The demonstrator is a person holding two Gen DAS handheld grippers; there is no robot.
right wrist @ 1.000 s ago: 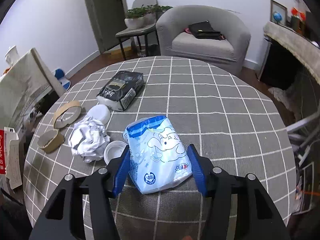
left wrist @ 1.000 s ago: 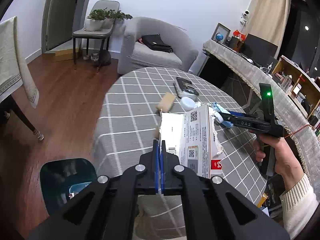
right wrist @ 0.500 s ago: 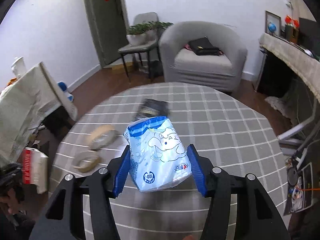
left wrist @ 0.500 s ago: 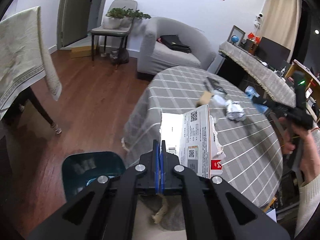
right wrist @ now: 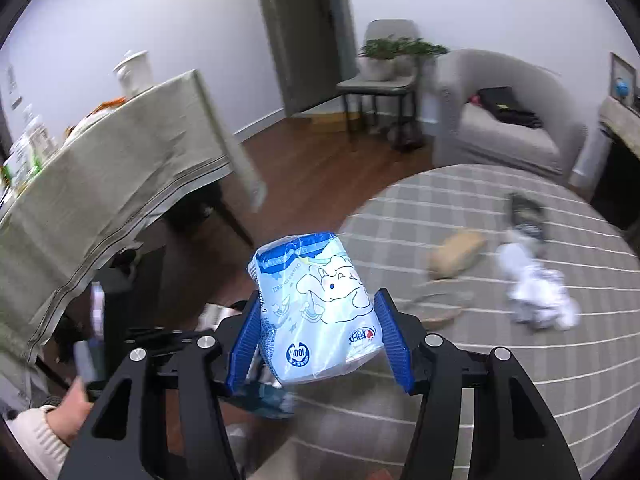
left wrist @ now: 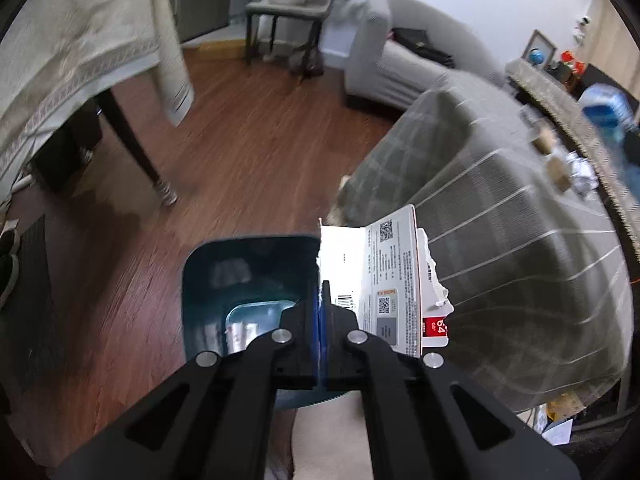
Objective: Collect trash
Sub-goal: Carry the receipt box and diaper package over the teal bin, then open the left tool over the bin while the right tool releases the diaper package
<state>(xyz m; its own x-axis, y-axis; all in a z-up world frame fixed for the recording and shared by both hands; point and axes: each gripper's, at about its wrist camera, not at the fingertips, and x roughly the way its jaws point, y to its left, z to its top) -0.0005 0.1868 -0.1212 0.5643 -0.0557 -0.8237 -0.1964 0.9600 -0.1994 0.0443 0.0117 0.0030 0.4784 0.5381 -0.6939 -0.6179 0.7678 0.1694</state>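
Observation:
My left gripper (left wrist: 321, 296) is shut on a torn white and red paper package (left wrist: 394, 280) and holds it above the right edge of a dark teal trash bin (left wrist: 224, 276) on the floor. My right gripper (right wrist: 320, 320) is shut on a blue and white plastic tissue pack (right wrist: 316, 308), held in the air over the round table's left edge; the pack also shows far right in the left wrist view (left wrist: 608, 112). Crumpled white paper (right wrist: 536, 292), a tape roll (right wrist: 458, 254) and a dark packet (right wrist: 526, 212) lie on the checked tablecloth (right wrist: 520, 360).
The bin holds some trash (left wrist: 244, 330). A second table with a beige cloth (right wrist: 100, 184) stands to the left, its leg (left wrist: 136, 152) on the wooden floor. A grey armchair (right wrist: 508, 120) and a chair with a plant (right wrist: 384, 76) stand at the back.
Both grippers swung left off the table toward the floor. The left one now holds the paper package over the bin; the right one lifted the tissue pack toward the table's edge.

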